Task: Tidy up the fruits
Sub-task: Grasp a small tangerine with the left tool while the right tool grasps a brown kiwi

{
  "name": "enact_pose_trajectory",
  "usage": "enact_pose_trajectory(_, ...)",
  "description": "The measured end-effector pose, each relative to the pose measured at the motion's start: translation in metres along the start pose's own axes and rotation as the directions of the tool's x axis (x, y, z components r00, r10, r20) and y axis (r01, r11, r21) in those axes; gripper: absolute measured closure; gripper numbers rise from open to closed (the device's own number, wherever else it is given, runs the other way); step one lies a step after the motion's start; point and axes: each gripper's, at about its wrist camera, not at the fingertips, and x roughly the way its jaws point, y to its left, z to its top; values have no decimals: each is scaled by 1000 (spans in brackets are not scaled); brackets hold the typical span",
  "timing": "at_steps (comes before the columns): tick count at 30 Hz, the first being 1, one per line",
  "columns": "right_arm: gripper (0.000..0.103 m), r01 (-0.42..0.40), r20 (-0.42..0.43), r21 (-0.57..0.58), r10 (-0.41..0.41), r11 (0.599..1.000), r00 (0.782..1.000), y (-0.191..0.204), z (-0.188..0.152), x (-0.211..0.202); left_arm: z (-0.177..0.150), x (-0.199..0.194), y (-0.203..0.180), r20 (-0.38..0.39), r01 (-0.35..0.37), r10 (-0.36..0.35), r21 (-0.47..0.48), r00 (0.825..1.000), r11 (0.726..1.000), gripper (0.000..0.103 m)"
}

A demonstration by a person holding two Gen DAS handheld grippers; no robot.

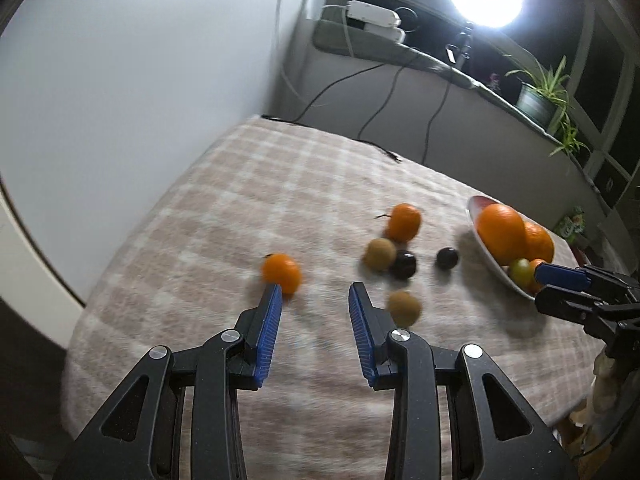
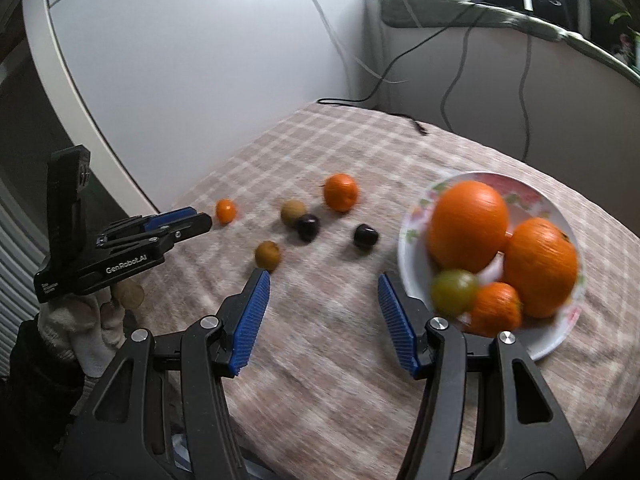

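Over on the right side of the checked woolly cloth (image 2: 320, 360) sits a shallow white plate (image 2: 532, 190) with a flowered rim, holding two big dimpled oranges (image 2: 468, 220), a small mandarin (image 2: 496, 310) and a smooth round green fruit (image 2: 454, 290), all pressed together. Loose on the cloth lie the rest: a small tangerine (image 1: 281, 273) far left, a larger tangerine (image 1: 405, 222) with a bit of stem, two dull brown fuzzy kiwis (image 1: 380, 254) and two glossy dark plums (image 1: 447, 258); one kiwi and one plum touch each other, while the second kiwi (image 1: 405, 308) lies nearer. The left gripper (image 1: 314, 294), black with ribbed blue pads, hovers with its jaws spread and nothing between them; its left finger tip overlaps the small tangerine in the left wrist view. The right gripper (image 2: 323, 280) is likewise spread wide and empty, its right finger just beside the plate's near rim. Both views are motion-blurred
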Motion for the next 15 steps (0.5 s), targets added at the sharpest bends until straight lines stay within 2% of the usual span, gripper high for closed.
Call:
enact_pose_trajectory(9,45,-47,-53,-70,44,996,998,35,8,37,2,10,15,-18,5,-5,-20,1000,1000,70)
enact_pose_trajectory(11,51,-53,-64,-79,48,995,997,39,9,45,3,14,17,-23,8,-9,-25,1000,1000,70)
enact_pose_trajectory(15,53,-57,-87,-94,49,994,995,45,12,60,6,22,21,-32,8,-9,-38,999,999,70)
